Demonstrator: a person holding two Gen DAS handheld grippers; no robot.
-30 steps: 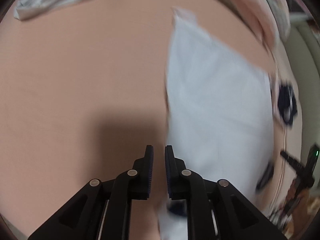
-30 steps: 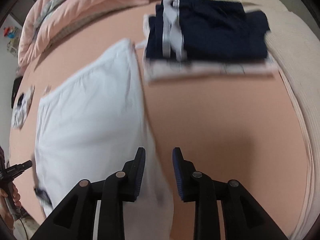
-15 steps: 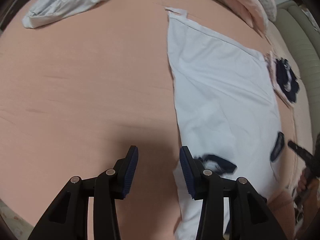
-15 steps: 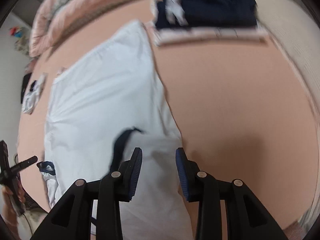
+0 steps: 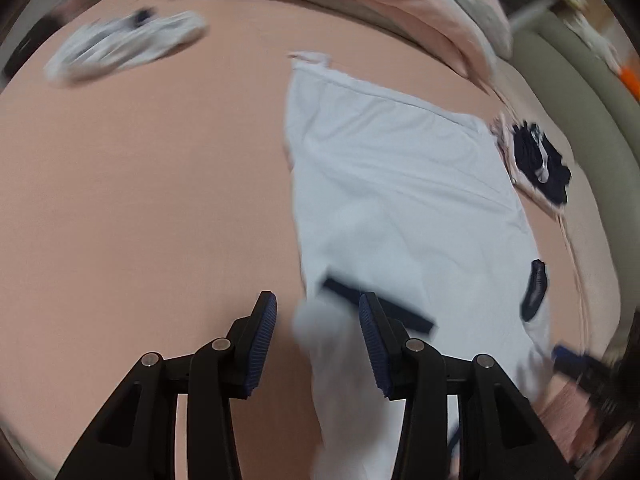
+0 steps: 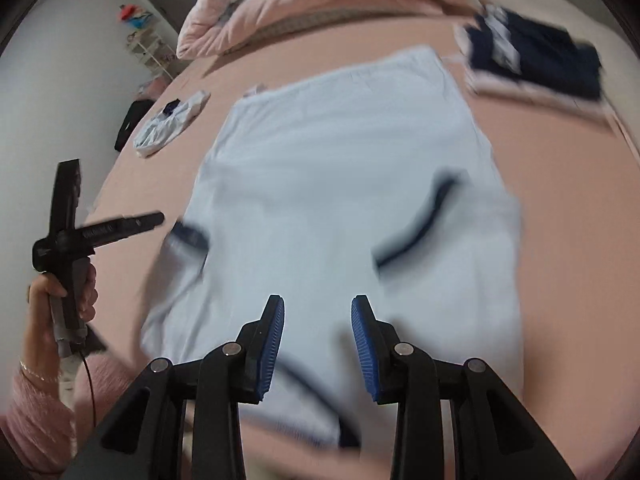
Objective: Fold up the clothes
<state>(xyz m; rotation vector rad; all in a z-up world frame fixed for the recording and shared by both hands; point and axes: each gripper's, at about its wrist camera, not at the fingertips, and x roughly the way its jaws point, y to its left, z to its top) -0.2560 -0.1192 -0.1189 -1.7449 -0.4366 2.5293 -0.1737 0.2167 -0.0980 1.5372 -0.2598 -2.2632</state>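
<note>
Hovering over the bed, we have both grippers above a pale blue T-shirt [image 6: 340, 184] with navy trim, spread flat on the peach sheet [image 5: 140, 200]. Our left gripper [image 5: 318, 336] has its fingers spread wide and empty, and a bunched sleeve edge of the shirt sits in the gap between them, blurred, so we can't say whether it touches either pad. Our right gripper [image 6: 318, 340] is just as wide apart, holding nothing, poised above the shirt's near end. From the right wrist view we see both navy sleeve cuffs folded inward over the body of the shirt. Beyond the shirt's far right corner lies a folded navy garment [image 6: 536, 60] on top of a lighter folded piece. Off to the far left a crumpled pale garment [image 6: 172, 124] rests on the sheet, well apart from the shirt. A pink duvet [image 6: 320, 4] is heaped along the far edge of the bed. Our left hand [image 6: 60, 292], pink-sleeved, grips the left tool's handle
</note>
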